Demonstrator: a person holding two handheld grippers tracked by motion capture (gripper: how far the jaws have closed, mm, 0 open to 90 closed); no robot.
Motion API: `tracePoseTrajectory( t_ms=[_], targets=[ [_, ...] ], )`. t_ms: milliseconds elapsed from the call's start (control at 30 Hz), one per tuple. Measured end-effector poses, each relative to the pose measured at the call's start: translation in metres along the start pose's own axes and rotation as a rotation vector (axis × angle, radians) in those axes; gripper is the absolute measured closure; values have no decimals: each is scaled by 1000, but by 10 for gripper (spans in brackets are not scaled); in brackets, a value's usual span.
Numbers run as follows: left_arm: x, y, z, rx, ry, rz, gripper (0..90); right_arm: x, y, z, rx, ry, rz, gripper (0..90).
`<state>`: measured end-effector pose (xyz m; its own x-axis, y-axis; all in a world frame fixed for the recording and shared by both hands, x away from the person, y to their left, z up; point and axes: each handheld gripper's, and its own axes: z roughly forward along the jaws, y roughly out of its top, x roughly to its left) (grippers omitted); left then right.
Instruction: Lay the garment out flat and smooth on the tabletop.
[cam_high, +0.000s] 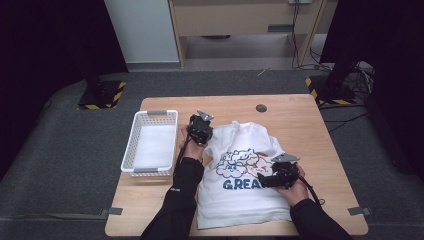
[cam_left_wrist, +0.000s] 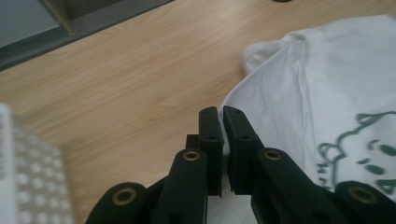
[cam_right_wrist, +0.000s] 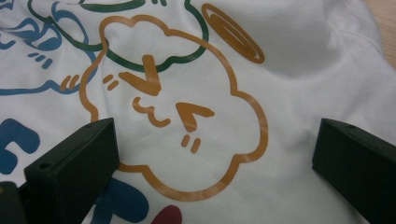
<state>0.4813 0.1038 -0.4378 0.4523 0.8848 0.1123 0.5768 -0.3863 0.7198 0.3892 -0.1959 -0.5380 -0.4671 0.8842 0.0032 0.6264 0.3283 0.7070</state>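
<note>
White cotton T-shirt (cam_high: 245, 185) with a cartoon print lies at lower centre of my high view, on the light wooden table (cam_high: 295, 120); a white perforated plastic basket (cam_high: 150, 142) sits to its left. My left gripper (cam_high: 201, 131) is at the shirt's upper left edge, my right gripper (cam_high: 277, 177) over the print. In the left gripper view, the jaws pinch the shirt's white hem at centre. In the right gripper view, the jaws stand wide apart above the orange cloud face.

High view overlooks table; tongs cameras sit close on the shirt (cam_high: 240, 170).
</note>
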Motion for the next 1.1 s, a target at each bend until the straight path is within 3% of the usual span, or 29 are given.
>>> tracePoseTrajectory(
  t_ms=[233, 500, 667, 800, 900, 1100],
  targets=[
    [24, -7, 0, 58, 130, 1, 868, 0, 0, 0, 0, 0, 0, 6],
    [34, -18, 11, 111, 168, -9, 847, 0, 0, 0, 0, 0, 0, 6],
    [27, -19, 11, 96, 135, -3, 748, 0, 0, 0, 0, 0, 0, 6],
    [13, -24, 14, 70, 60, -23, 653, 0, 0, 0, 0, 0, 0, 6],
    [-2, -31, 21, 87, 21, -2, 604, 0, 0, 0, 0, -1, 1, 6],
    [-23, -44, 38, 112, -58, -18, 496, 0, 0, 0, 0, -1, 0, 6]
  ],
)
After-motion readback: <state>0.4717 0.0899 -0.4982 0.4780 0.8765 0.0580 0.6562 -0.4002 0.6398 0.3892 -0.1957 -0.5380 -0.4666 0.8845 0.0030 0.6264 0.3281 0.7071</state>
